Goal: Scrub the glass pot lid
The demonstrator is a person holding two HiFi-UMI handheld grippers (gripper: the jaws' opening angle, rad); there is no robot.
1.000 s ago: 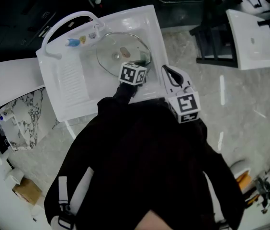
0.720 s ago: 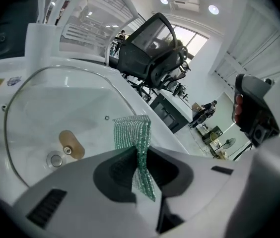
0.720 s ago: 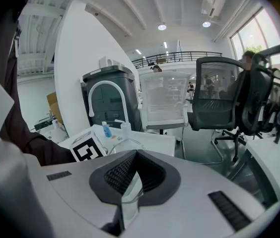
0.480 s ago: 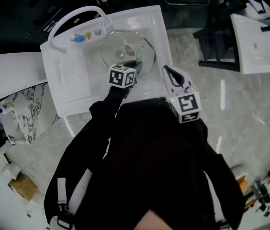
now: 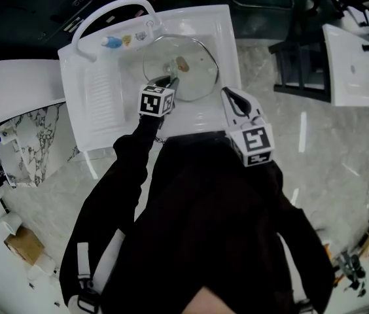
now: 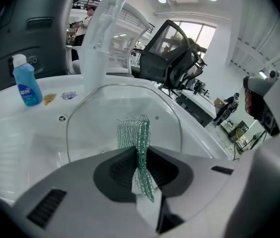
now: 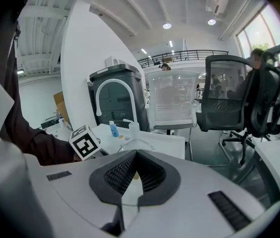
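The left claw (image 6: 139, 155) is pinching a green mesh scrubber (image 6: 136, 133), its jaws closed tight on the folded strip so that the free end is sticking up past the tips. That end is reaching toward the glass lid (image 5: 191, 64), which is sitting in the basin of a white sink (image 5: 93, 103) and leaning up rather than lying flat; whether the scrubber is actually touching the glass I cannot tell. The right claw (image 5: 228, 95) is coming in from the near right side of the basin, with its jaws closed on the lid's rim and a sliver of clear glass showing between them. In the head view the left claw is working at the lid's near left edge, just beside the right one. A curved white tap (image 5: 109, 8) is arching over the far left corner of the sink, and a blue bottle (image 6: 27, 86) is standing on the ledge beside it.
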